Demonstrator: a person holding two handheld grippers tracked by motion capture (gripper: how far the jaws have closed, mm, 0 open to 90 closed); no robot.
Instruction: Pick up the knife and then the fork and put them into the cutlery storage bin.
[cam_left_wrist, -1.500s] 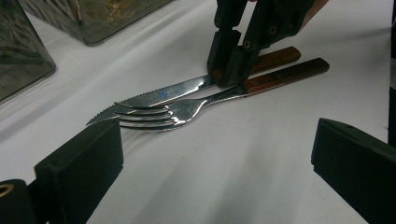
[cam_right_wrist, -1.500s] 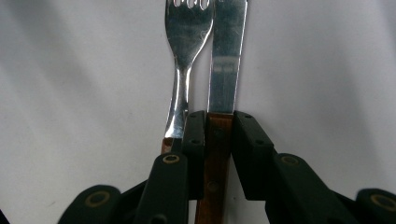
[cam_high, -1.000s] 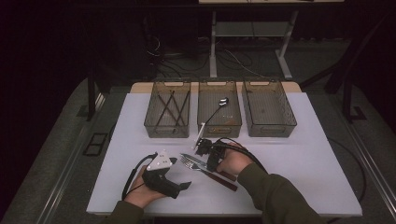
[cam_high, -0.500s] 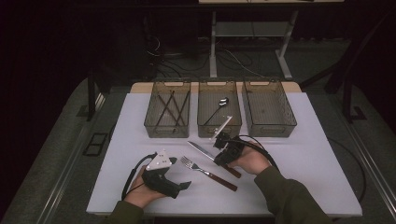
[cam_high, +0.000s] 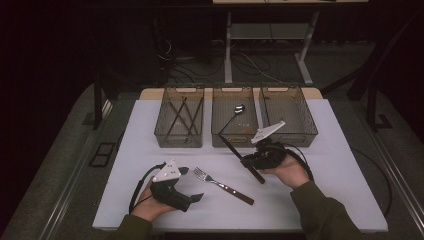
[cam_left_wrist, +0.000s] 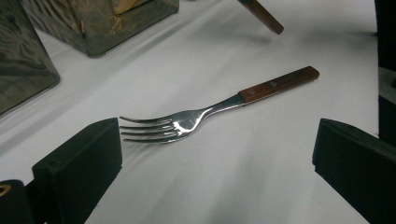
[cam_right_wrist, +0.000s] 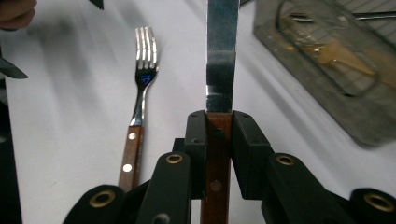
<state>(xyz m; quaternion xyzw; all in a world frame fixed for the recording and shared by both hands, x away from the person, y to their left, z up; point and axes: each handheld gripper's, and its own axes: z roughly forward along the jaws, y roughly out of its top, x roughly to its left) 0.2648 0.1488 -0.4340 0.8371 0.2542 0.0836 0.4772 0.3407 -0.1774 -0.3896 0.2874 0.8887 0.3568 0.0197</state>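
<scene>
Wood-handled knife (cam_right_wrist: 219, 74) sits clamped in my right gripper (cam_high: 248, 159) while my left gripper (cam_high: 192, 184) gapes wide; its long blade could catch the middle bin (cam_high: 215, 136) and twist loose.

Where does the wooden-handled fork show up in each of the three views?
High view: the fork lies on the white table, lower centre, between the two hands.
Left gripper view: centre, tines pointing left, handle up to the right.
Right gripper view: left of the held knife, tines toward the top.
Shared landmark: the middle bin, the box at top right in the right gripper view.
</scene>
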